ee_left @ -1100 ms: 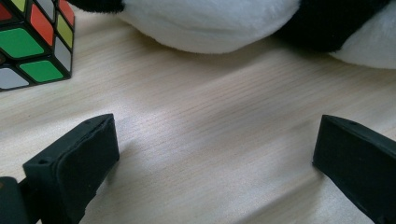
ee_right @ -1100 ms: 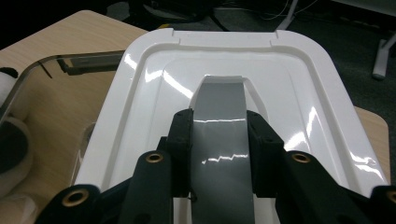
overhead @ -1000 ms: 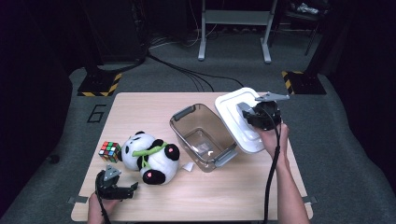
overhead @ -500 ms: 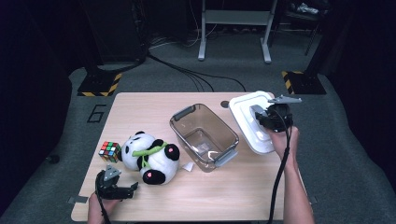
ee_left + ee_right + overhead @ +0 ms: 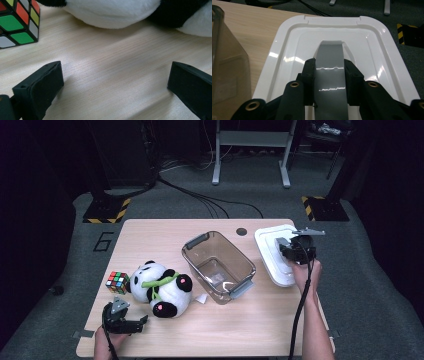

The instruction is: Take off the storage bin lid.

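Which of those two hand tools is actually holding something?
The right tool, clamped on the white lid's grey handle; the left tool gapes open.

- Bare table (image 5: 165, 237) lies open along the far left edge.
- The bin (image 5: 218, 266) blocks the middle; the lid (image 5: 272, 251) lies just beside it.
- The panda (image 5: 159, 287) and cube (image 5: 117, 282) crowd the near left.
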The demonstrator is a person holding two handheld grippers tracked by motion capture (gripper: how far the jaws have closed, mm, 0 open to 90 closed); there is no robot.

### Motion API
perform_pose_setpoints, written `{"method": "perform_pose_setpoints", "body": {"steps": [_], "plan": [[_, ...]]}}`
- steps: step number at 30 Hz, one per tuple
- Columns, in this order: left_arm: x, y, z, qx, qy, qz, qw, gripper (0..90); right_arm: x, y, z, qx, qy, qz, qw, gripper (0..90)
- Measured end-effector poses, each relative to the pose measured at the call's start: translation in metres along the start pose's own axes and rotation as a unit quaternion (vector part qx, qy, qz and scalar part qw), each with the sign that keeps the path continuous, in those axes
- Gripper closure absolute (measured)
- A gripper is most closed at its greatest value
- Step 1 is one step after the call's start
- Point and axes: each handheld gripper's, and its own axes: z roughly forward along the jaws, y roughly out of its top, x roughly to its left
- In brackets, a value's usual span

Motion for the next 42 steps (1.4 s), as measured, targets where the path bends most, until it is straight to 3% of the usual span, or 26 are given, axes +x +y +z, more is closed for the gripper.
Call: {"method": "perform_pose_setpoints", "body": {"steps": [17, 32, 42], "plan": [[0.0, 0.0, 0.0, 0.0, 0.0, 0.0, 1.0, 0.1, -0.005, -0.023, 0.039, 0.024, -0.014, 0.045, 0.9986, 66.4], [0.0, 0.0, 0.0, 0.0, 0.0, -0.001, 1.0, 0.0, -0.011, -0.044, 0.066, 0.041, -0.025, 0.073, 0.9962, 66.4], [0.0, 0.0, 0.0, 0.0, 0.0, 0.0, 1.0, 0.1, -0.014, -0.051, 0.076, 0.054, -0.032, 0.079, 0.9948, 66.4]]}}
